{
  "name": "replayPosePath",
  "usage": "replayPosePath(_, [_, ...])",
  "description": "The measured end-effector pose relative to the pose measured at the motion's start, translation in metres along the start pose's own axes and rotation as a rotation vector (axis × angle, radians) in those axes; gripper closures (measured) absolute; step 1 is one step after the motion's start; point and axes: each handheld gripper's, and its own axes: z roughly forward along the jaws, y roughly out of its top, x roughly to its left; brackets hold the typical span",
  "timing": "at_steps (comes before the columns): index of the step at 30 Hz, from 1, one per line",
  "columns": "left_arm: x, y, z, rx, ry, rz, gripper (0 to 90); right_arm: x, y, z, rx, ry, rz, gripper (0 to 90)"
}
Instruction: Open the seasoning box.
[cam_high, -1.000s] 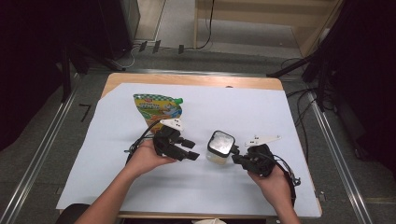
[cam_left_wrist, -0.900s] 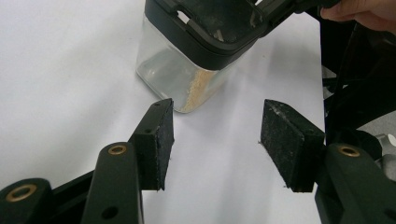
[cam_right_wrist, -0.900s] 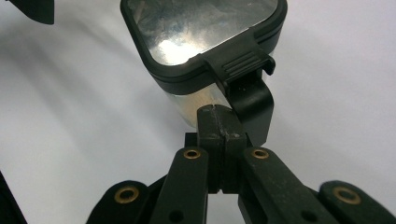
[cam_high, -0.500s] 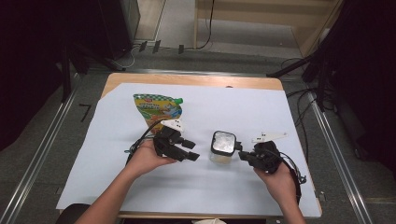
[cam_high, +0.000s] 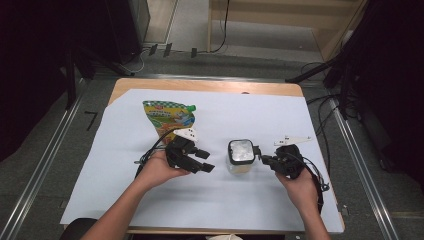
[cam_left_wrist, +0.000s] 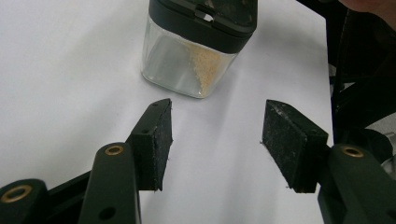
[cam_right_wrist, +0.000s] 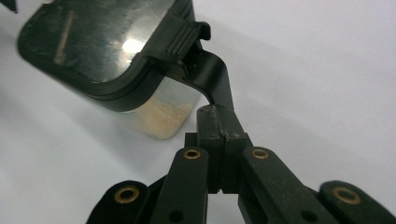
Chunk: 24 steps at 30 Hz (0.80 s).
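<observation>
A clear square jar (cam_high: 241, 156) with a black lid stands on the white paper between my grippers, with a little beige powder (cam_left_wrist: 205, 70) in its bottom. My right gripper (cam_high: 264, 159) is at the jar's right side. Its jaws (cam_right_wrist: 218, 122) are shut on the black latch strap (cam_right_wrist: 212, 77) that hangs from the lid's (cam_right_wrist: 98, 46) clasp. My left gripper (cam_high: 206, 161) lies a short way left of the jar, open, and the jar (cam_left_wrist: 187, 65) stands just beyond its empty jaws (cam_left_wrist: 215, 135).
A green and yellow printed pouch (cam_high: 167, 117) lies flat behind the left hand. White paper (cam_high: 310, 115) covers most of the wooden table (cam_high: 200, 85). Cables trail from both grippers. Metal rails run along the table's left and right sides.
My right gripper has shifted a little to the right, holding the latch strap, and the jar has edged right with it. The left gripper has stayed put.
</observation>
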Motion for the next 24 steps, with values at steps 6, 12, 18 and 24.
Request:
replayPosePath(6, [0.000,0.002,-0.003,0.001,0.001,-0.007,43.6,0.000,0.003,-0.007,-0.036,-0.010,0.014,90.0])
replayPosePath(12, [-0.003,0.019,-0.012,-0.043,-0.003,0.010,43.2,-0.014,0.024,-0.002,0.004,0.002,0.024,90.0])
replayPosePath(18, [0.001,0.033,-0.004,-0.050,-0.016,0.020,41.2,-0.017,0.035,0.021,0.028,-0.016,0.029,90.0])
replayPosePath(24, [0.011,0.034,0.009,-0.027,-0.059,-0.002,41.0,-0.018,0.024,0.029,0.056,-0.033,0.034,90.0])
